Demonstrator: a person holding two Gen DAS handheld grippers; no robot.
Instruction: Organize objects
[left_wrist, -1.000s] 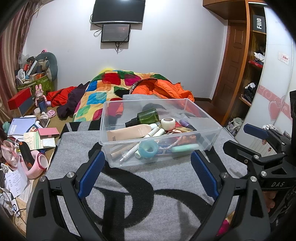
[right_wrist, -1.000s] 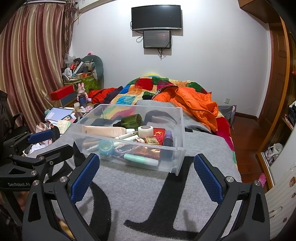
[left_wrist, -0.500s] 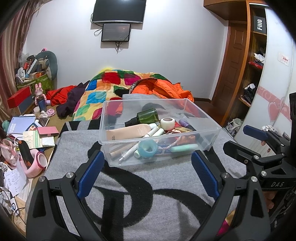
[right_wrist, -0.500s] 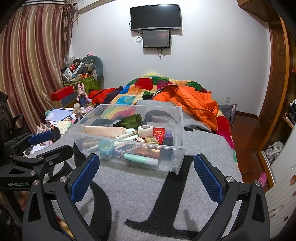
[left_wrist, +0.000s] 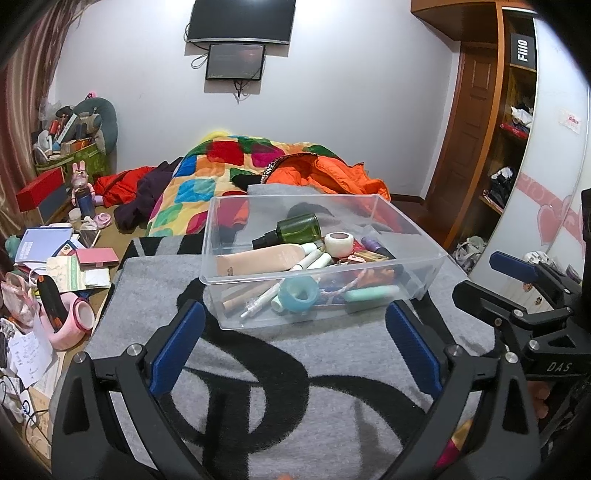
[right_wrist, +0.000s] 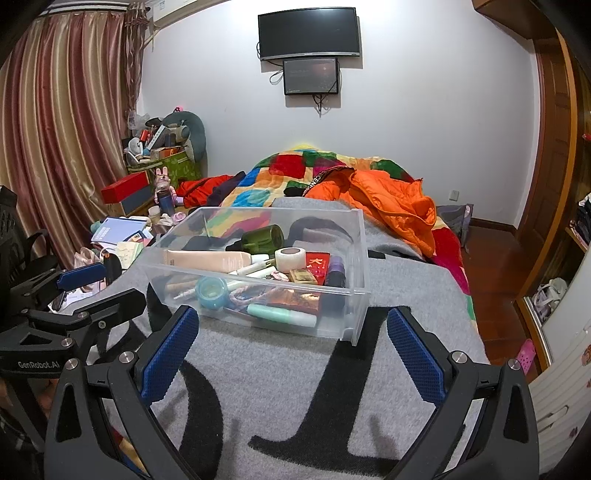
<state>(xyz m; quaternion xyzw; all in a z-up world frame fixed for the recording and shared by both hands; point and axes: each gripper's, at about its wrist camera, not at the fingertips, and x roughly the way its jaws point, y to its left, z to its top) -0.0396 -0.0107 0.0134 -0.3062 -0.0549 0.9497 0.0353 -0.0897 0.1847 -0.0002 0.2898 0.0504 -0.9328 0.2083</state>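
Observation:
A clear plastic bin (left_wrist: 317, 325) stands on the grey blanket (left_wrist: 258, 406); it also shows in the right wrist view (right_wrist: 354, 236). It holds a green bottle (left_wrist: 299, 229), a beige tube (left_wrist: 258, 258), a white tape roll (left_wrist: 338, 243), a teal tape roll (left_wrist: 299, 293), a mint tube (left_wrist: 369, 293) and other small items. My left gripper (left_wrist: 295, 347) is open and empty, just short of the bin's near wall. My right gripper (right_wrist: 291, 350) is open and empty, also just short of the bin.
A colourful quilt (left_wrist: 221, 173) and an orange jacket (right_wrist: 391, 203) lie beyond the bin. A cluttered side table (left_wrist: 48, 266) with books, pink tape and papers stands to the left. A wardrobe (left_wrist: 517, 147) is to the right.
Both grippers have barely shifted. Nothing was taken hold of or let go.

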